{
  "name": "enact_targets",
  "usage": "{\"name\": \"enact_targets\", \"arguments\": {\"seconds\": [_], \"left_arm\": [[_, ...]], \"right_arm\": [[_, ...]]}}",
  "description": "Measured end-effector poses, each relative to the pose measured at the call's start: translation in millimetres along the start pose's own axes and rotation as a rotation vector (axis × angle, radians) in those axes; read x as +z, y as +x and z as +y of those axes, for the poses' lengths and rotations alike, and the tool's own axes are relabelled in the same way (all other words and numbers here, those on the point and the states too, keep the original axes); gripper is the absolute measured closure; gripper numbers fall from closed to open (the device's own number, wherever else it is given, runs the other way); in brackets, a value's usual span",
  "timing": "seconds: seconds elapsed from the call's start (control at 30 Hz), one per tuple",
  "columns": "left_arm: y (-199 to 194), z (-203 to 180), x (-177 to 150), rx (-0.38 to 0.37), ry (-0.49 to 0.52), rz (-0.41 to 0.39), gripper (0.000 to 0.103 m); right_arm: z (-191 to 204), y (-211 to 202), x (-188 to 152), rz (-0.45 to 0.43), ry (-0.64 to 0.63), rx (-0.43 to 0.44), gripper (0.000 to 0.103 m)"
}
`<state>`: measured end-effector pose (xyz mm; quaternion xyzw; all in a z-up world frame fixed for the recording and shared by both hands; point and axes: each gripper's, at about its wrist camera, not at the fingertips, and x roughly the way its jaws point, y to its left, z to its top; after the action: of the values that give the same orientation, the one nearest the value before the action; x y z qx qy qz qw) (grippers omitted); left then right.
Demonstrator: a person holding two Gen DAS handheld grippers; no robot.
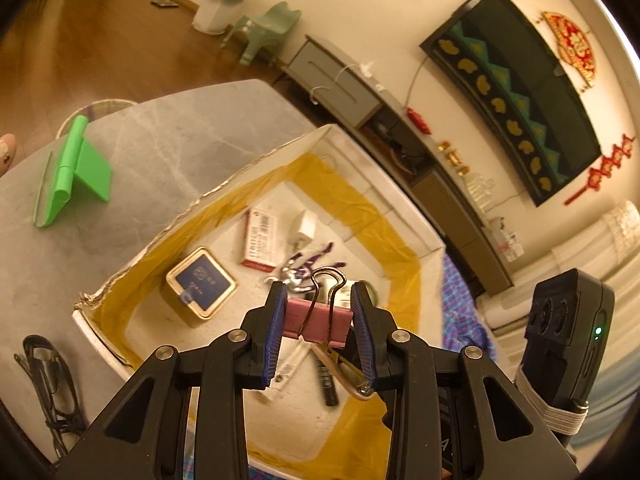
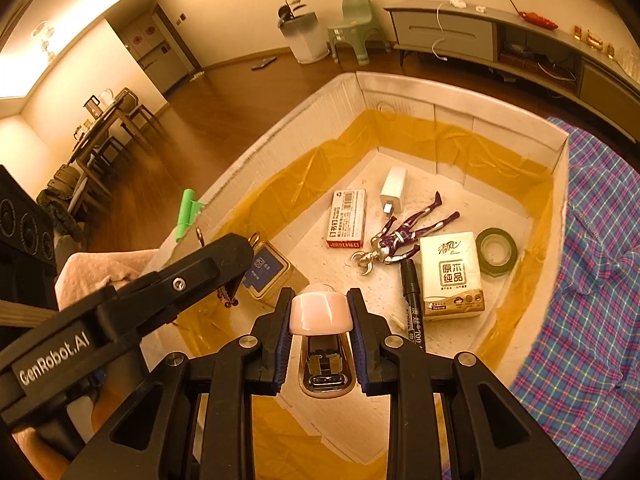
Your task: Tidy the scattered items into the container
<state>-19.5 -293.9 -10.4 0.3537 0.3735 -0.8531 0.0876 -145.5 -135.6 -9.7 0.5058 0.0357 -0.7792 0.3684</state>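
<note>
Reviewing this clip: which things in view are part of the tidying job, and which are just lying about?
Job:
- pink binder clip, clamped in left gripper
- pink stapler, clamped in right gripper
- white box, already holding figurine, tissue pack, tape roll
- green stand, glasses, outside the box on the table

Lying about:
- plaid cloth
- green stool

I see a gray cabinet point(image 2: 444, 32) along the far wall, with a green small chair point(image 2: 356, 26) and a white plant pot point(image 2: 306, 38) beside it. A dark screen point(image 1: 516, 92) hangs on the wall. A dining table with chairs point(image 2: 100, 128) stands far left.
</note>
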Motion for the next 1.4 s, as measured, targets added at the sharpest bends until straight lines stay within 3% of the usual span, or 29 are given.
{"name": "enact_targets", "arguments": {"seconds": [0.43, 0.6, 0.87, 1.2, 1.4], "left_arm": [[20, 7, 0, 0.116, -0.006, 0.053, 0.067], [16, 5, 0, 0.093, 0.002, 0.055, 0.055], [6, -4, -9, 0.099, 0.054, 0.024, 0.053], [-17, -40, -38, 0.202, 0.252, -0.097, 0.052], [-34, -48, -59, 0.209, 0.32, -0.15, 0.051]], "right_arm": [[-2, 34, 12, 0.106, 0.007, -0.054, 0.075], [-3, 21, 10, 0.08, 0.007, -0.082, 0.062], [-7, -11, -6, 0.053, 0.025, -0.06, 0.056], [12, -64, -41, 0.021, -0.17, -0.143, 0.04], [32, -88, -75, 0.005, -0.329, -0.205, 0.037]]}}
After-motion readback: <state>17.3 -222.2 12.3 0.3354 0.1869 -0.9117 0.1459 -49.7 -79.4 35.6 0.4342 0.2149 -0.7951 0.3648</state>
